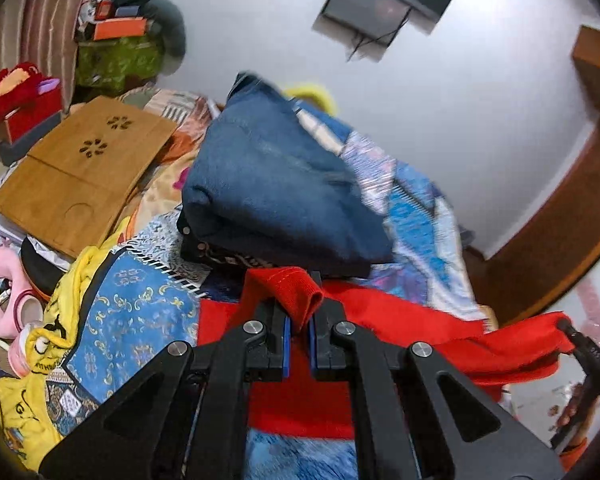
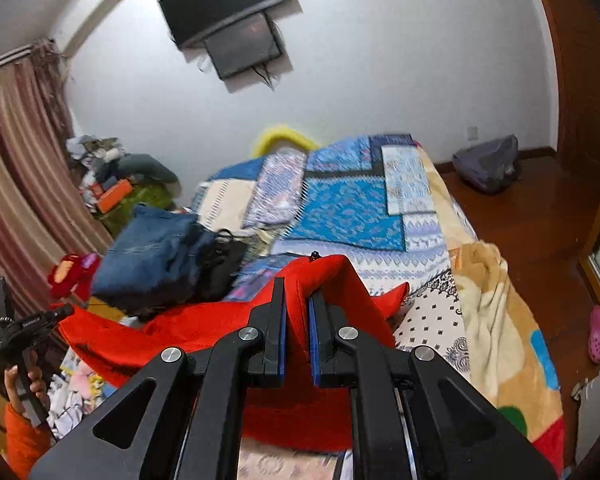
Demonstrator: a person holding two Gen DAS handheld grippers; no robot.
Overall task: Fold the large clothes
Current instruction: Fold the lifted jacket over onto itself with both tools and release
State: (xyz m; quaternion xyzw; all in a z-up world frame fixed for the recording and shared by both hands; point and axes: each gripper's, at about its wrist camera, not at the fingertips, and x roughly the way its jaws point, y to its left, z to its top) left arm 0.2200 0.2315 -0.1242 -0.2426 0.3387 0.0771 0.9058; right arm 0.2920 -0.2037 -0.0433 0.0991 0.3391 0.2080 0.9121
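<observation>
We hold the red garment stretched between both grippers, raised above the near end of the patchwork bedspread. The left gripper has its fingers nearly closed, a folded red edge pinched between the blue pads. The right gripper is likewise clamped on a bunch of the red cloth, fingers drawn close with fabric filling the gap. Beyond the garment, to the left, sits a stack of folded blue denim on darker clothes. Farther left lie a wooden lap tray and a yellow printed garment. A screen hangs on the far white wall.
</observation>
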